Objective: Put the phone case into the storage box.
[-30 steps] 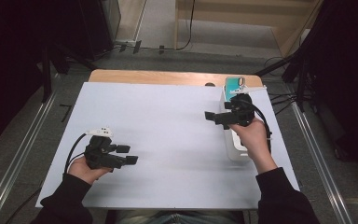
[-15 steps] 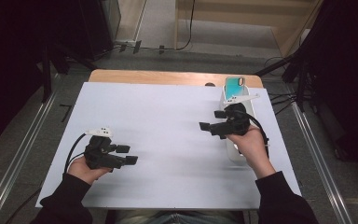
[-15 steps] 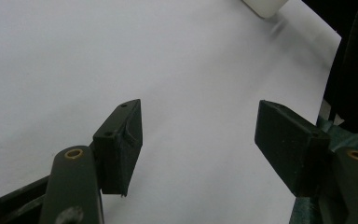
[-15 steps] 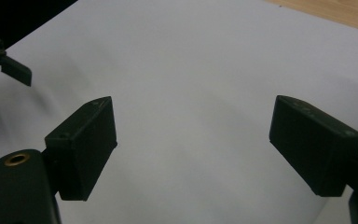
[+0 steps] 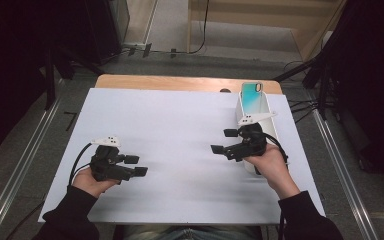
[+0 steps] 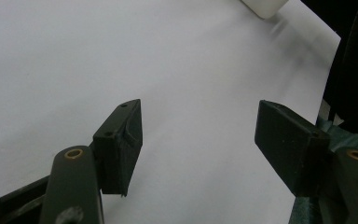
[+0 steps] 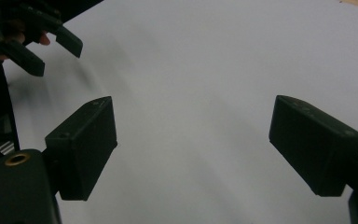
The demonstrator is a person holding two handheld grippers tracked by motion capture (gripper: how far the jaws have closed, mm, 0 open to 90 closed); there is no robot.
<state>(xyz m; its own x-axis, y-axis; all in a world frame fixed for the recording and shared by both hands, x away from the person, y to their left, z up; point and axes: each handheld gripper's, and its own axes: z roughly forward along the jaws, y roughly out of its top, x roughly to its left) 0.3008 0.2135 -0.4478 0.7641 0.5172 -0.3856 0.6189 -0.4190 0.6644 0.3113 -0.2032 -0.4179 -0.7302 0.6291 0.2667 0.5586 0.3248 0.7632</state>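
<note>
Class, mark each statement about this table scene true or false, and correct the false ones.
1. A teal phone lies in a white tray at the far right of the sheet. True.
2. The left gripper holds the phone. False: its jaws stand apart with nothing between them, over the bare sheet.
3. The right gripper is closer to the tray than the left gripper is. True.
4. The sheet on the table is black. False: it is white.
5. The two grippers touch each other. False: they are well apart, one at each side of the sheet.
</note>
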